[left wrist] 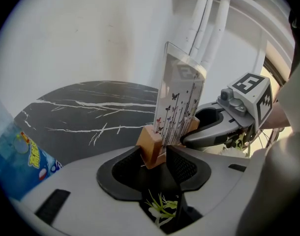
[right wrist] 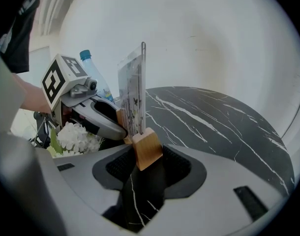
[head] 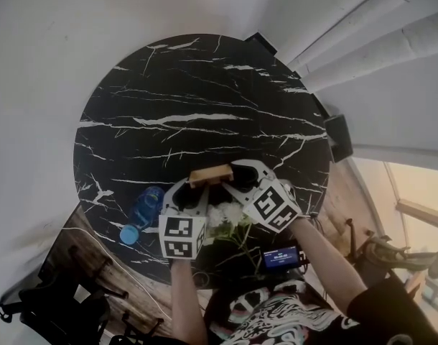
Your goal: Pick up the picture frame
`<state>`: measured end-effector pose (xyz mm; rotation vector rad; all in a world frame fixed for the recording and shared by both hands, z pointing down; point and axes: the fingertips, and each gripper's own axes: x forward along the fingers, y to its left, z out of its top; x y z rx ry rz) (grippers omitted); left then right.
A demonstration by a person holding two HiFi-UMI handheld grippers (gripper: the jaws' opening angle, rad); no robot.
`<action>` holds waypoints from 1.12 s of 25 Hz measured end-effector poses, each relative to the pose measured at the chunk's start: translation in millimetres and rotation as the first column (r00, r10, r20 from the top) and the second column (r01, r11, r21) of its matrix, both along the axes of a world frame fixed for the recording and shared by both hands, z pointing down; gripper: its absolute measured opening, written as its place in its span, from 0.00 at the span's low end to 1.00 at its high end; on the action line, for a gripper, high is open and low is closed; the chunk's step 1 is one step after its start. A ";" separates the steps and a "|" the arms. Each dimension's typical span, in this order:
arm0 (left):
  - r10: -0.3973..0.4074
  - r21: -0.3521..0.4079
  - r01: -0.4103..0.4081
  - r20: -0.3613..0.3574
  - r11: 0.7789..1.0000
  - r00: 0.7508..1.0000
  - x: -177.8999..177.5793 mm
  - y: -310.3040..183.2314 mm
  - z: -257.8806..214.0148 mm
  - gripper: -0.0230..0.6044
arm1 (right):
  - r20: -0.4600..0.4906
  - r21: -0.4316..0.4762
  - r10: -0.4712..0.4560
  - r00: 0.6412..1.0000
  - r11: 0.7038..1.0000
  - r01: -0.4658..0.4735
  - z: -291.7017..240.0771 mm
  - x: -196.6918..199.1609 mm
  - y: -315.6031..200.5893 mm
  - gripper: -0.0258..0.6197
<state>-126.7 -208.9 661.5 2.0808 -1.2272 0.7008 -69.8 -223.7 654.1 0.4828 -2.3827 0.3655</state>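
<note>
Left hand-held gripper [left wrist: 154, 155] clamps one end of the picture frame [head: 209, 173] by its wooden base. The right hand-held gripper [right wrist: 149, 157] grips the other end, jaws wide. The frame stands upright on the black marble desk [head: 197, 99], near white flowers [head: 222, 214] and a blue bottle [head: 143, 210].

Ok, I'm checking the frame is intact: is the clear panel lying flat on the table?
No, the clear panel stands upright in its wooden base in the left gripper view.

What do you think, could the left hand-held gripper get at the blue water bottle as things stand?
Probably yes: the bottle is just beside the left hand-held gripper with nothing between them, but its jaws now clamp the picture frame.
</note>
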 end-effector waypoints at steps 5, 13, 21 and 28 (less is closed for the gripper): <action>-0.005 0.011 0.005 -0.001 1.000 1.000 -0.1 0.0 -7.1 0.31 | 0.003 0.009 0.002 1.000 1.000 -0.002 -7.3 0.2 0.0 0.30; -0.030 0.032 0.031 -0.033 0.999 0.999 -2.6 -0.3 -25.6 0.31 | 0.013 0.033 0.005 1.000 0.999 -0.006 -27.3 -2.6 -0.3 0.30; -0.061 0.038 0.065 -0.101 0.997 0.993 -3.1 5.8 -46.6 0.31 | 0.058 0.012 0.031 0.998 0.999 -0.032 -50.6 -1.9 4.4 0.30; -0.055 0.051 0.062 -0.117 0.997 0.992 1.0 13.8 -68.2 0.31 | 0.082 0.005 0.047 0.995 0.999 -0.048 -71.2 3.1 12.5 0.30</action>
